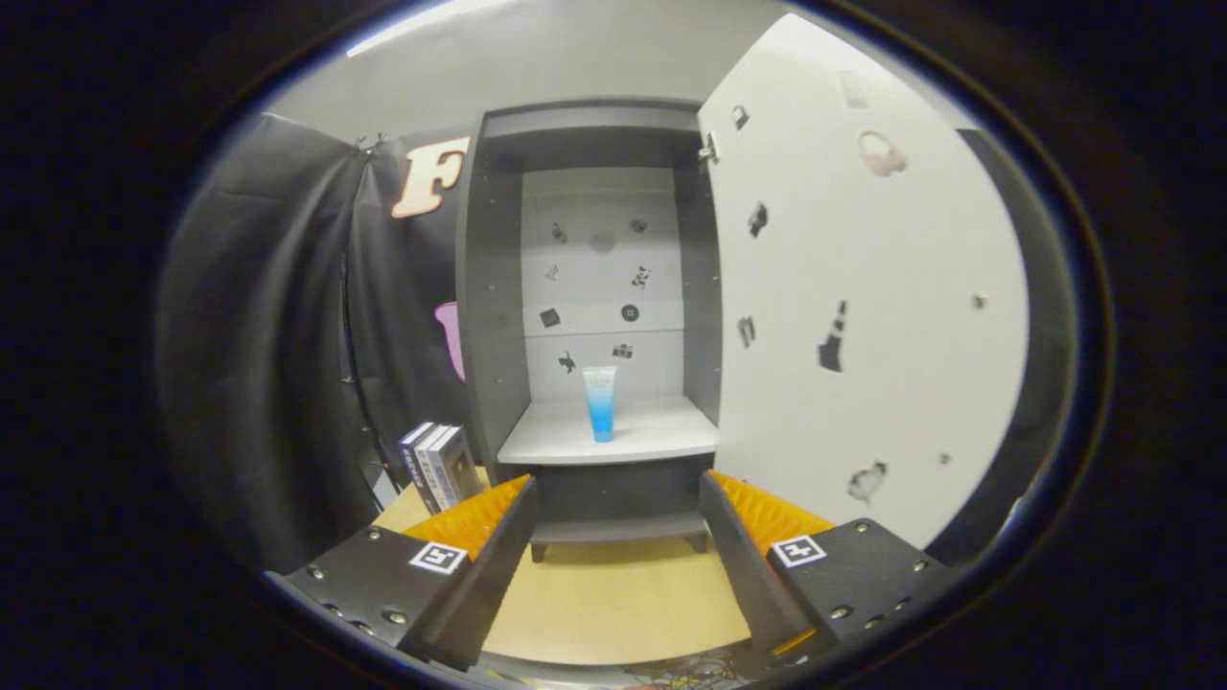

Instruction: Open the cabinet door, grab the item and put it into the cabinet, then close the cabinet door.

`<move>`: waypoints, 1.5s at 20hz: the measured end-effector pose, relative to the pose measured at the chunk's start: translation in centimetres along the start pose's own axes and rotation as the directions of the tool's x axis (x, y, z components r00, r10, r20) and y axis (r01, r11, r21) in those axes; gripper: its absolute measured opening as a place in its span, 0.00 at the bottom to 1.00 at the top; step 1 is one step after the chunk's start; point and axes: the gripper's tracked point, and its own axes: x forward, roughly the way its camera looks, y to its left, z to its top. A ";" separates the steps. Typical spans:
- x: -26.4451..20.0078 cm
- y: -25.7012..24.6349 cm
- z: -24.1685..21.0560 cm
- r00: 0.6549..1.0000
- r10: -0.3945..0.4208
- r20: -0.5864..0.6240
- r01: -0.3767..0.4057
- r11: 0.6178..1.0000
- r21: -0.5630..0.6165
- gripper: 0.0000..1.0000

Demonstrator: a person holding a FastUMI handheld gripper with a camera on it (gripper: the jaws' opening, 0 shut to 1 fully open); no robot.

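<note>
At the lower left of the frame a few boxed items (439,467) stand upright on the wooden tabletop (604,599), just beside the cabinet's left wall. In the middle, the tall grey cabinet (494,316) is open, and a blue-and-white squeeze tube (600,403) stands cap-down on its pale shelf (566,443), apart from both side walls. The gripper (613,561) at the bottom centre has its fingers spread wide with nothing between them, the tube well beyond them. To the right, the white cabinet door (882,316) is swung fully open, dotted with small stickers. The tube looks light, with soft plastic walls and a smooth skin, and likely tips easily; were it to be held again, the stiffer lower body near the cap would suit best. With the tube shelved, closing the door appears to remain.
</note>
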 end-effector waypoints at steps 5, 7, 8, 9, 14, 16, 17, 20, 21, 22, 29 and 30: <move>-7.0 -9.2 1.6 0.995 -0.088 0.038 0.086 0.995 0.051 0.99; -8.6 -13.9 1.4 0.990 -0.139 0.040 0.137 0.989 0.047 0.99; -9.0 -16.4 1.5 0.986 -0.163 0.044 0.161 0.986 0.044 0.99; -9.3 -18.6 1.6 0.983 -0.178 0.044 0.176 0.983 0.047 0.99; -6.2 -25.5 1.0 0.988 -0.154 0.017 0.153 0.985 0.078 1.00; -3.5 -25.2 1.1 0.995 -0.100 0.016 0.098 0.992 0.077 1.00; -2.6 -25.2 0.9 0.996 -0.086 0.006 0.085 0.994 0.074 1.00; -1.2 -24.4 0.8 1.000 -0.027 0.006 0.026 0.998 0.051 0.98; -1.1 -23.9 1.1 1.000 0.001 0.009 -0.002 0.999 0.043 0.98; -1.0 -23.1 1.0 1.000 0.027 0.007 -0.027 0.999 0.034 0.98; 0.1 -14.5 0.4 0.958 0.287 0.017 -0.287 0.957 0.038 0.98; 0.2 -13.1 0.1 0.947 0.320 0.018 -0.320 0.946 0.055 0.98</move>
